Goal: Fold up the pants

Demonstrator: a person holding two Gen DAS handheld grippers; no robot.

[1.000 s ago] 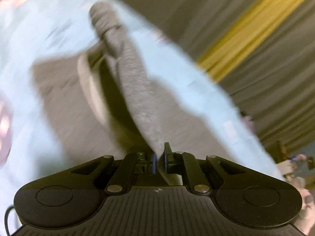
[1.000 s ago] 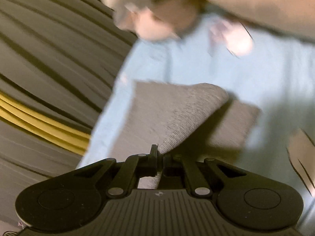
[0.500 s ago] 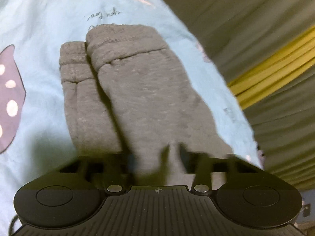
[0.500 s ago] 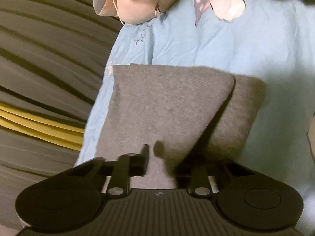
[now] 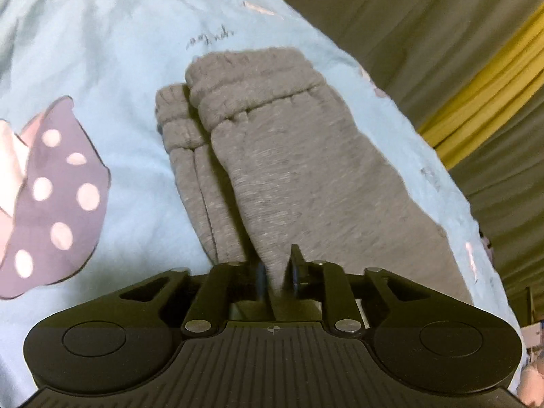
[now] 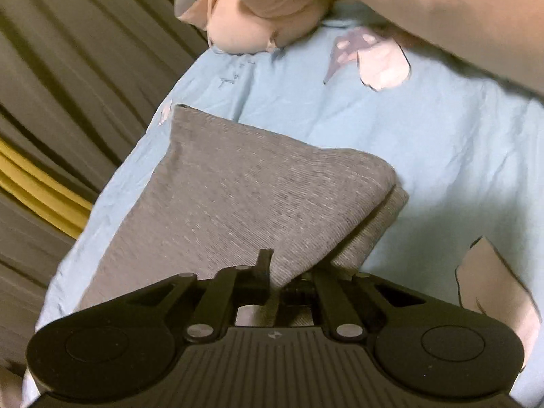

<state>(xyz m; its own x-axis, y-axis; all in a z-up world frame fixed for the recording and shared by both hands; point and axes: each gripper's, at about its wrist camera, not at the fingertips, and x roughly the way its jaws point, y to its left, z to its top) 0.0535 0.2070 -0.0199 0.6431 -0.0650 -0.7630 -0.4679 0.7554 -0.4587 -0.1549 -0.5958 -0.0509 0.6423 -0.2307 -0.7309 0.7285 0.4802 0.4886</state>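
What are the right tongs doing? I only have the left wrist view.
Observer: The right tongs are shut on a near corner of the pants.
Operator: Is the top layer squared up at that end?
Observer: No. Its far corner stops short of the lower layer, which shows as a strip along one side.
Operator: Anything beyond the pants?
Observer: A pink plush lies at the far end of the sheet, apart from the pants.
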